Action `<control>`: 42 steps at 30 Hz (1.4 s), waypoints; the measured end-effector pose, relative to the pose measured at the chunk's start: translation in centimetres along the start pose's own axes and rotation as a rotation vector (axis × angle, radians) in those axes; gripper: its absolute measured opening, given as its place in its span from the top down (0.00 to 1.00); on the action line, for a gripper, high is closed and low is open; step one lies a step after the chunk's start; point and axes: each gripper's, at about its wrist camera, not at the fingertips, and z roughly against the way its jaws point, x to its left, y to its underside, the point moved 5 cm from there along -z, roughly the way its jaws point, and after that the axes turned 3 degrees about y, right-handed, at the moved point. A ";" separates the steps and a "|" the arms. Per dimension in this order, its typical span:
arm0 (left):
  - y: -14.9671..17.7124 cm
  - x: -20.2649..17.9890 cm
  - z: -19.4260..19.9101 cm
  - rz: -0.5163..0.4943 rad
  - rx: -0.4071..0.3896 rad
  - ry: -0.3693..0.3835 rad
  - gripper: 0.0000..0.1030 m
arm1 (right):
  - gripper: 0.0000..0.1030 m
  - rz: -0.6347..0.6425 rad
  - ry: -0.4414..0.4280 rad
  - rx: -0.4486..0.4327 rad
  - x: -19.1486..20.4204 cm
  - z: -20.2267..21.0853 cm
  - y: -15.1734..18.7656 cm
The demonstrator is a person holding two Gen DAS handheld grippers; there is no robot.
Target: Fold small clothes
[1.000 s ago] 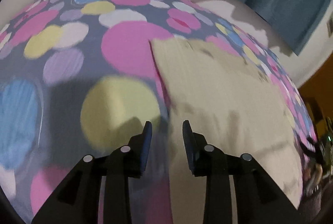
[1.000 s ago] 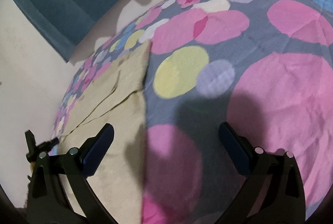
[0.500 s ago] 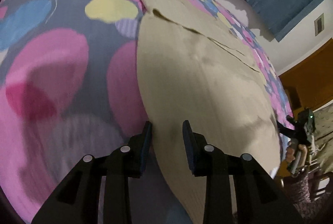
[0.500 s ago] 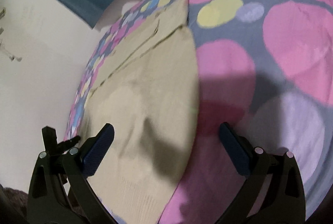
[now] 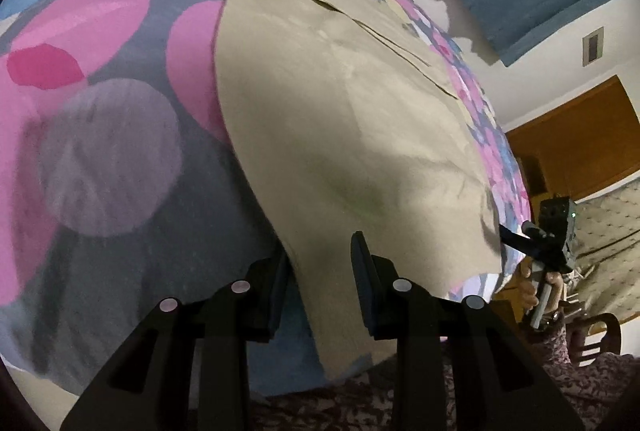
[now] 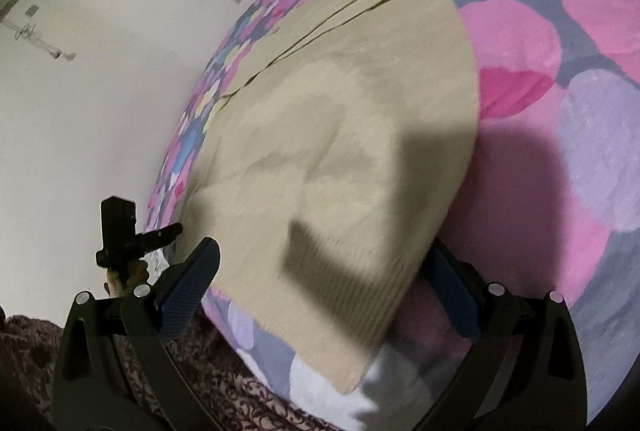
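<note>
While the beige garment [image 5: 332, 135] lies spread flat on the bed's spotted cover [image 5: 100, 79], its ribbed hem reaches the near edge of the bed, where both tongs hover. From the left wrist view, the left tongs [image 5: 318, 283] stand narrowly parted right at the hem's left corner; the cloth's edge runs down between the two fingers, but the pads do not visibly press on it. From the right wrist view, the right tongs [image 6: 324, 287] are spread wide, one finger near each side of the hem, with the ribbed band [image 6: 372, 307] lying between them untouched. Folded parts of the garment show as layered edges at its far end. Each view catches the other tongs at the garment's opposite corner. A dark patterned fabric [image 6: 224, 395] shows below the bed's edge, and a pale wall [image 6: 100, 111] stands beyond
</note>
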 end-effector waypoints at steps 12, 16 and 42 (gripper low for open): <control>2.2 -2.3 -1.6 -0.046 0.086 0.076 0.80 | 0.41 -0.029 -0.034 0.061 0.3 -0.6 2.1; 1.9 -2.3 -2.2 -0.043 0.094 0.069 0.94 | 0.62 -0.039 -0.030 0.078 0.1 -0.7 2.5; -14.3 -1.2 -2.9 -0.022 -0.179 0.096 0.96 | 0.95 -0.220 -0.265 -0.091 -4.1 -3.7 -13.7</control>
